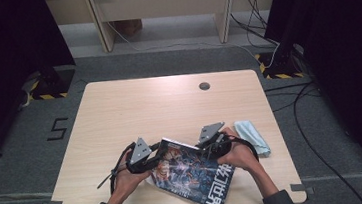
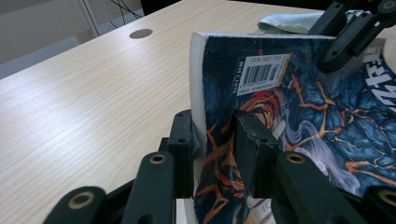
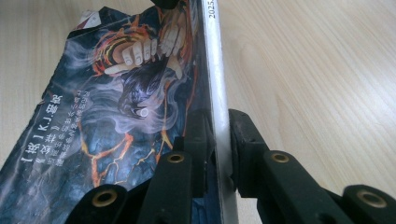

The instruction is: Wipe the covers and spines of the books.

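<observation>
My magazine (image 1: pixel 192 174) lies at the table's (image 1: pixel 169 108) near edge, its lower corner cut off from my high view. My right tongs (image 3: pixel 216 135) pinch its spine. My left tongs (image 2: pixel 212 149) straddle the opposite edge, slightly spread. A blue cloth (image 1: pixel 252 135) lies just beside it, partly hidden.

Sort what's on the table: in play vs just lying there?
In play:
- magazine, near edge of the table
- left claw, around the magazine's page edge
- right claw, pinching its spine

Lying about:
- light blue cloth, right of the magazine
- round grommet hole, far side of the tabletop
</observation>
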Demonstrator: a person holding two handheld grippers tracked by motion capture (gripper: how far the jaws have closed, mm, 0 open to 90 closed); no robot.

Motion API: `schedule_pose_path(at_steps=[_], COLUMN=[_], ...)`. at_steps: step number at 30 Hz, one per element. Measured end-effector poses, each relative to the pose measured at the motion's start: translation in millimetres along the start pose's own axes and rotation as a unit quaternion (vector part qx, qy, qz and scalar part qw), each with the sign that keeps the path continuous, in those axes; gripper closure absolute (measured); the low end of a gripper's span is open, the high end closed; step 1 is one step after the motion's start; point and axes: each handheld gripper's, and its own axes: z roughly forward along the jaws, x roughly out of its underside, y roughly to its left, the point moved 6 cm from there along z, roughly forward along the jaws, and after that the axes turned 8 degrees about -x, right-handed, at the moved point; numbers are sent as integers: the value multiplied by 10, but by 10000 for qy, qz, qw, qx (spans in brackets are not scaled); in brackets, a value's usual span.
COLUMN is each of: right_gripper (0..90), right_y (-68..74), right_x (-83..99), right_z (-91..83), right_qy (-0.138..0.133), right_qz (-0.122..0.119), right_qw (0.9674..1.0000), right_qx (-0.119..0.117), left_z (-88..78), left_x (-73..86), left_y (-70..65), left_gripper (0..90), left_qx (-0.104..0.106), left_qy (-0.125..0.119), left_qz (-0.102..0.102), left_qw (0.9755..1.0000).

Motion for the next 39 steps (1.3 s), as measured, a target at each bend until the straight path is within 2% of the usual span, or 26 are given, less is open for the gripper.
schedule_pose_path(at_steps=[1,4,6,7,9,11,12,13,15,16,17,18,19,20,21,22,23,28,30,33,36,37,39], right_gripper=[811,823,826,826,825,823,821,818,810,810,805,805,809,809,815,815,816,818,819,820,823,822,822], right_y=[15,32,44,42,36,19,15,18,25,25,34,34,40,40,42,42,43,40,45,56,62,60,59], right_x=[-11,-34,-47,-46,-43,-1,9,20,25,25,-10,-10,-48,-48,-72,-72,-84,-94,-105,-138,-175,-183,-197], right_z=[-8,-28,-40,-40,-39,-9,6,24,59,59,110,110,157,157,175,175,178,168,162,148,114,99,68], right_qy=[38,58,109,109,77,-1,-10,3,-26,-26,-287,-287,-232,-232,-150,-150,-99,-72,-5,-14,18,36,55], right_qz=[-13,1,24,9,25,156,119,176,219,219,376,376,378,378,373,373,439,423,435,422,437,459,460], right_qw=[10000,10000,9999,9998,9998,9992,9991,9987,9981,9981,9952,9952,9955,9955,9955,9955,9955,9954,9955,9954,9955,9953,9954], right_qx=[-10,-55,-104,-153,-190,-361,-419,-473,-583,-583,-862,-862,-844,-844,-859,-859,-836,-852,-843,-859,-846,-853,-842], left_z=[19,20,2,-11,-12,-16,-16,-18,-22,-34,-47,-54,-53,-53,-51,-51,-55,-64,-62,-90,-130,-181,-243], left_x=[7,2,-15,-28,-31,-40,-40,-40,-41,-57,-88,-117,-112,-112,-76,-76,-76,-87,-84,-71,-59,-34,-12], left_y=[16,22,11,3,1,-7,-7,-15,-12,-11,-20,-32,-29,-29,-6,-6,-6,-8,-8,16,32,65,98], left_gripper=[679,678,683,683,683,685,685,685,687,687,700,700,701,700,700,700,701,688,677,659,620,599,581], left_qx=[0,-2,-19,-82,-84,-111,-111,-182,-192,-152,-64,-33,-121,-121,-88,-88,-103,-132,-201,-229,-319,-373,-402], left_qy=[-6,-42,-28,-61,-87,-138,-138,-108,-128,-233,-368,-381,-275,-275,-249,-249,-236,-244,-213,-153,-96,-53,-32], left_qz=[-85,-80,-9,88,116,181,181,275,274,207,95,63,136,136,-8,-8,71,101,176,-22,26,-107,-157], left_qw=[10000,10000,10000,9999,9999,9997,9997,9994,9994,9994,9993,9992,9995,9995,9997,9997,9996,9996,9994,9996,9994,9992,9991])
